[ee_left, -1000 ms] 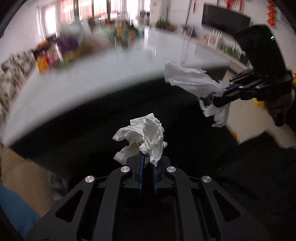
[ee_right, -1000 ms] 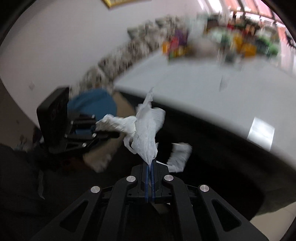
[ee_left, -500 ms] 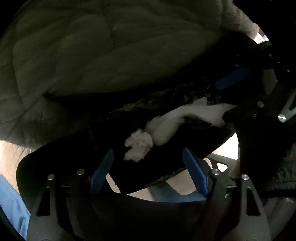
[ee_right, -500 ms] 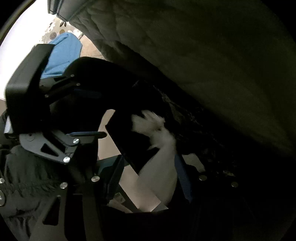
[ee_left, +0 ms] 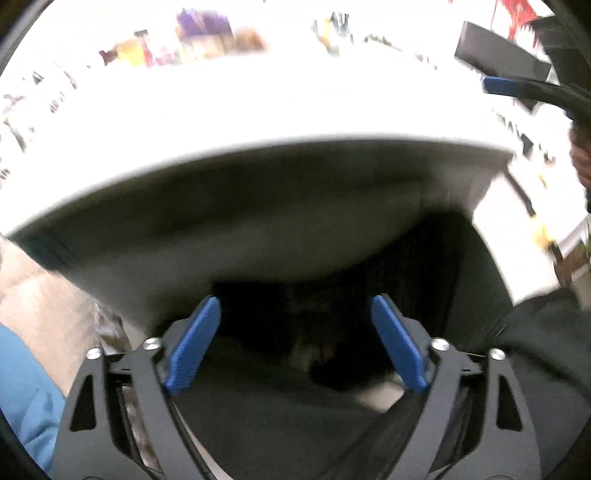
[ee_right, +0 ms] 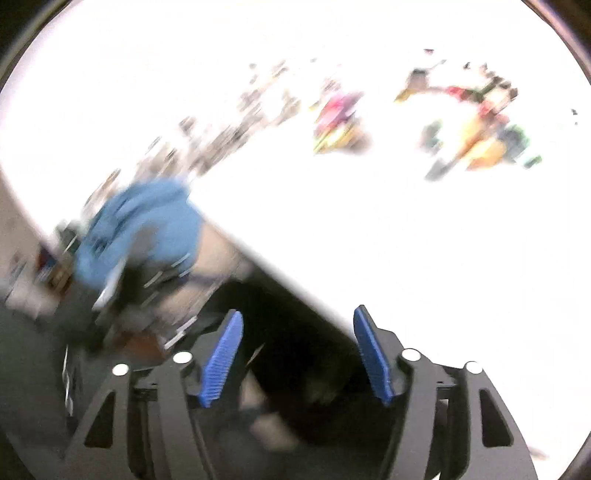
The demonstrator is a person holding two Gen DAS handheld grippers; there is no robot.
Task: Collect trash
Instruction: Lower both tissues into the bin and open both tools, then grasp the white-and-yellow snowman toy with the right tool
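My left gripper [ee_left: 295,300] hangs just below the white table's front edge [ee_left: 295,144]. Its jaws are opening and nothing is between the blue pads [ee_left: 192,347]. Beyond and beneath them is the dark mouth of a black trash bag [ee_left: 443,266]. My right gripper [ee_right: 297,312] is also opening and empty, above the same dark bag [ee_right: 295,354]. One of its blue fingers [ee_left: 506,86] shows at the top right of the left wrist view. No tissue is visible in either view. Both pictures are motion-blurred.
The white tabletop [ee_right: 406,240] is overexposed, with several colourful packages [ee_left: 207,33] [ee_right: 340,118] along its far side. A blue garment [ee_left: 22,387] [ee_right: 140,229] is at the left. A dark sleeve [ee_left: 546,332] lies at the lower right.
A second ago both grippers were shut on crumpled white tissues. Half a second ago the jaws stood open under the table with the tissues dropping into the black bag. Both have since pulled back, empty.
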